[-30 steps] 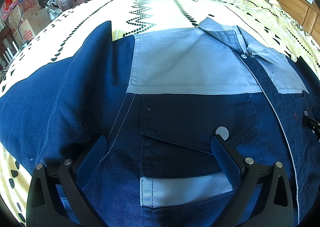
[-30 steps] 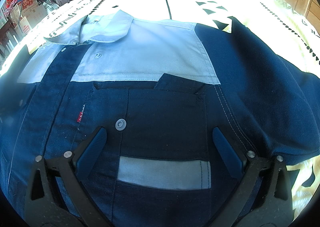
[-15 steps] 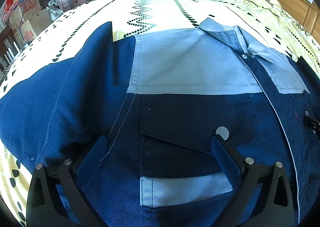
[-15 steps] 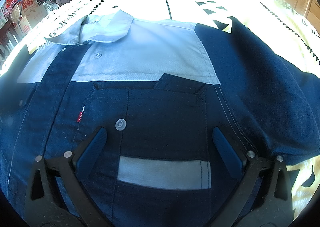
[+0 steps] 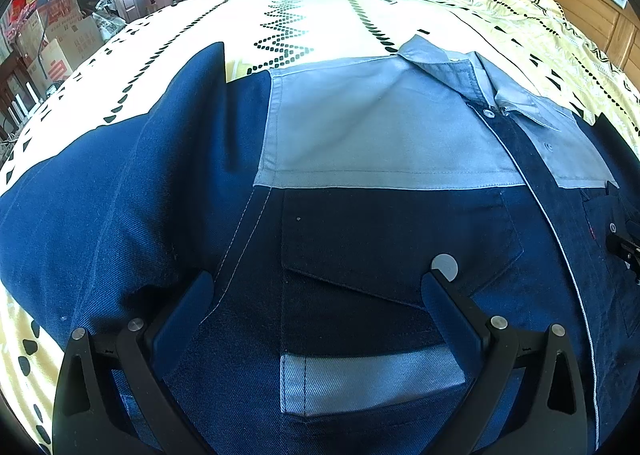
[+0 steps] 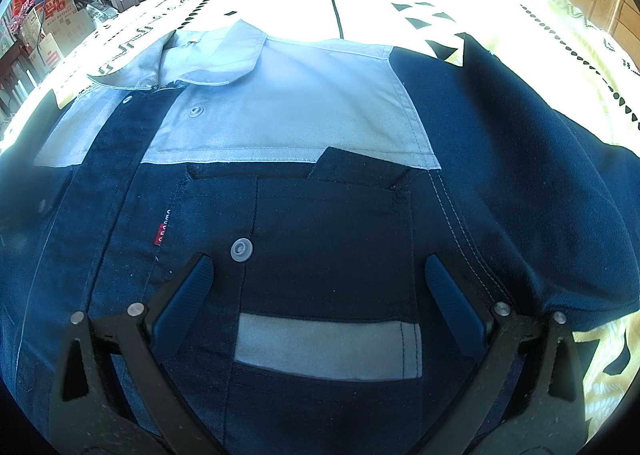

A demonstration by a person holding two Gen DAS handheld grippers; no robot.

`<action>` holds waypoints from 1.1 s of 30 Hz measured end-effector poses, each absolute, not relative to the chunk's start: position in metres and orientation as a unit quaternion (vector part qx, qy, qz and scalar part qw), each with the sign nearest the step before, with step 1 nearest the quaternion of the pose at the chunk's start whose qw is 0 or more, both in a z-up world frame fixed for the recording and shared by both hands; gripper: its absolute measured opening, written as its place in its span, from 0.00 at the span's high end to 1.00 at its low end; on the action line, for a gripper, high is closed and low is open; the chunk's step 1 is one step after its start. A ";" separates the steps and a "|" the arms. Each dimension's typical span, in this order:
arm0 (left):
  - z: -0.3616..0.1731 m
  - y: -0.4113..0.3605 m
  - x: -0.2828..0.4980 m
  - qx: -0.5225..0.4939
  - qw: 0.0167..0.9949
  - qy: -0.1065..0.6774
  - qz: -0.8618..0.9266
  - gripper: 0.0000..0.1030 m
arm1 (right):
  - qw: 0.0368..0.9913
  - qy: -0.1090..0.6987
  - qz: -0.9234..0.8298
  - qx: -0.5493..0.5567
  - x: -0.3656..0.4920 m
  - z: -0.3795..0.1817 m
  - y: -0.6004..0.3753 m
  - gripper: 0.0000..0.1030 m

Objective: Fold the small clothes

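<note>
A: Where's the shirt (image 5: 384, 143)?

B: Flat on the bed (image 5: 304, 15), front up, collar away, long axis running straight ahead of both claws.

A: Claw state?

B: Left claw (image 5: 318, 289) spread wide over its chest pocket, gripping nothing. Right claw (image 6: 318, 275) likewise spread, empty, over the other pocket.

A: Nearer which sleeve?

B: Left for the left sleeve (image 5: 120, 195), right for the right sleeve (image 6: 540, 175). Open bedspread beyond both; hem out of view, probably below.

Each hand-held gripper (image 5: 318, 287) (image 6: 318, 271): black frame, silver screws; blue finger pads (image 5: 184, 311)
</note>
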State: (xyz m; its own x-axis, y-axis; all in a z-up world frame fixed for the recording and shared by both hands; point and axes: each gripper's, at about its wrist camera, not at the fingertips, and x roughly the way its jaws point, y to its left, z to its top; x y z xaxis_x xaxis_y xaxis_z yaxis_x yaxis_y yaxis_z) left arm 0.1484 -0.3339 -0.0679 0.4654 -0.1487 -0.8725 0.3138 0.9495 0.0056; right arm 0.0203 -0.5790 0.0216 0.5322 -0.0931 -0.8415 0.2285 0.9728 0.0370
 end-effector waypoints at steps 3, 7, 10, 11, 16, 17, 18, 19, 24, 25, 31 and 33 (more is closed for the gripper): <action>-0.068 -0.334 0.149 0.083 0.852 0.499 -0.136 0.00 | 0.872 0.475 -0.092 0.071 0.020 0.022 -0.579 0.00; -0.068 -0.334 0.148 0.083 0.852 0.499 -0.136 0.00 | 0.872 0.475 -0.092 0.071 0.020 0.022 -0.579 0.00; -0.068 -0.334 0.148 0.083 0.852 0.499 -0.135 0.00 | 0.872 0.475 -0.092 0.071 0.020 0.021 -0.579 0.00; -0.068 -0.335 0.149 0.084 0.852 0.499 -0.134 0.00 | 0.872 0.475 -0.092 0.071 0.020 0.021 -0.579 0.00; -0.068 -0.335 0.148 0.081 0.855 0.494 -0.135 0.00 | 0.872 0.475 -0.094 0.069 0.021 0.021 -0.578 0.00; -0.067 -0.335 0.148 0.082 0.855 0.494 -0.134 0.00 | 0.872 0.475 -0.094 0.068 0.021 0.021 -0.578 0.00; -0.068 -0.335 0.147 0.082 0.855 0.494 -0.133 0.00 | 0.873 0.474 -0.094 0.069 0.021 0.021 -0.578 0.00; -0.067 -0.335 0.147 0.082 0.855 0.495 -0.133 0.00 | 0.874 0.472 -0.093 0.071 0.020 0.021 -0.579 0.00; -0.068 -0.331 0.152 0.062 0.848 0.507 -0.140 0.00 | 0.875 0.468 -0.091 0.078 0.019 0.020 -0.581 0.00; -0.068 -0.331 0.152 0.061 0.847 0.509 -0.141 0.00 | 0.875 0.469 -0.093 0.076 0.020 0.020 -0.580 0.00; -0.054 -0.325 0.146 0.062 0.821 0.532 -0.198 0.00 | 0.876 0.467 -0.096 0.074 0.023 0.020 -0.580 0.00; -0.036 -0.318 0.137 0.066 0.834 0.506 -0.210 0.00 | 0.876 0.467 -0.096 0.074 0.023 0.020 -0.579 0.00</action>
